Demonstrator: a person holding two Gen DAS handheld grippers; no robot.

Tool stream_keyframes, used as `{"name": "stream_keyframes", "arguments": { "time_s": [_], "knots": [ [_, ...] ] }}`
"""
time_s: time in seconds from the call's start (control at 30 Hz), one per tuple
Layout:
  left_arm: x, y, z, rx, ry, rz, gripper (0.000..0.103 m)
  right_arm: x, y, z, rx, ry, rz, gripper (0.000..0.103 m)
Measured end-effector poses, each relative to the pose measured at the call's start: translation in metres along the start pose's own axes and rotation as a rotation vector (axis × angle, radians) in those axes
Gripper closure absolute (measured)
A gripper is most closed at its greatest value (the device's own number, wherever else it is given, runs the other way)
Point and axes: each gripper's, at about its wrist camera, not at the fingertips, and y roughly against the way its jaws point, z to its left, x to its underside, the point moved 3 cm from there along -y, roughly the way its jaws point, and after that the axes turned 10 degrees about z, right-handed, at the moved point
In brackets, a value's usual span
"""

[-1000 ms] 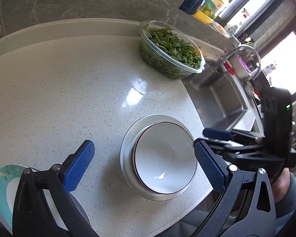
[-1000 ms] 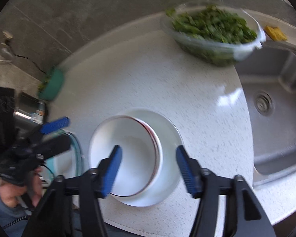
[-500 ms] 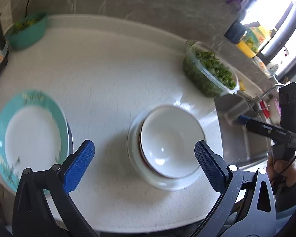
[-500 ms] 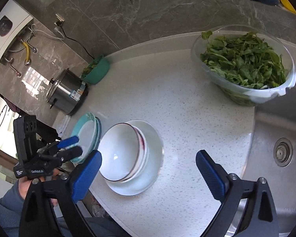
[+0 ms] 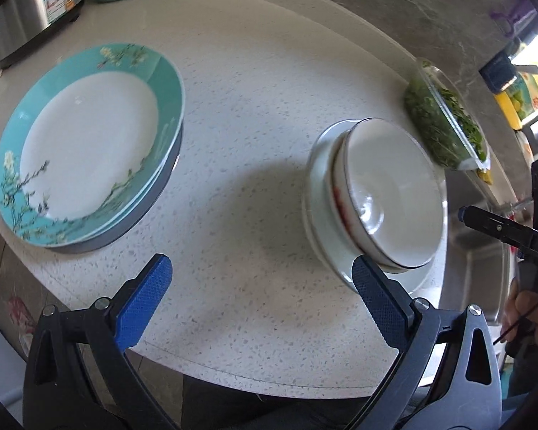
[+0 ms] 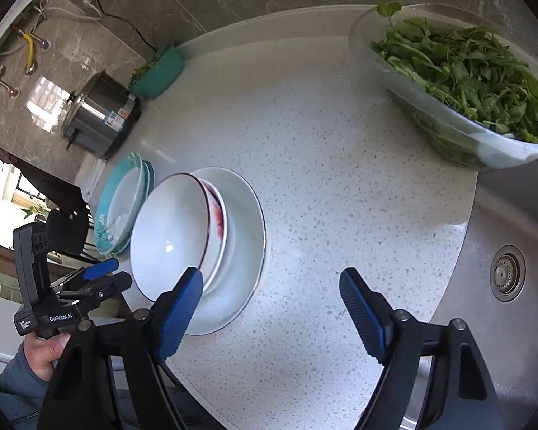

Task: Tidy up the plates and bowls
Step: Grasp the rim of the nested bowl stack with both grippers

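A stack of white bowls (image 5: 387,193) sits on a white plate (image 5: 314,186) on the counter's front right; it also shows in the right wrist view (image 6: 175,229), on the plate (image 6: 244,236). A stack of teal-rimmed plates (image 5: 86,139) lies to the left, also in the right wrist view (image 6: 122,200). My left gripper (image 5: 258,301) is open and empty above the counter between the two stacks. My right gripper (image 6: 269,311) is open and empty, just right of the bowls.
A clear bowl of greens (image 6: 462,82) stands at the back right by the sink (image 6: 509,276). A steel cooker (image 6: 100,118) and a teal bowl (image 6: 157,71) stand at the back left. The white counter (image 5: 254,107) curves toward me.
Both grippers have pulled back from the bowl stack. The left view has swung left, bringing the teal plates fully into view. The bowls and plates have not moved.
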Motion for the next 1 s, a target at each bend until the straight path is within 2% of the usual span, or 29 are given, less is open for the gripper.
{"name": "stream_keyframes", "arguments": {
  "time_s": [0.4, 0.6, 1.0],
  "knots": [
    [-0.014, -0.030, 0.009, 0.003, 0.018, 0.034, 0.002, -0.003, -0.024, -0.006, 0.055, 0.039, 0.079, 0.021],
    [-0.034, -0.052, -0.015, -0.058, -0.002, 0.032, 0.003, -0.010, -0.035, -0.005, 0.085, 0.095, 0.094, 0.022],
    [-0.048, -0.078, -0.026, -0.145, -0.055, 0.028, 0.003, -0.020, -0.063, -0.003, 0.096, 0.175, 0.135, 0.031]
  ]
}}
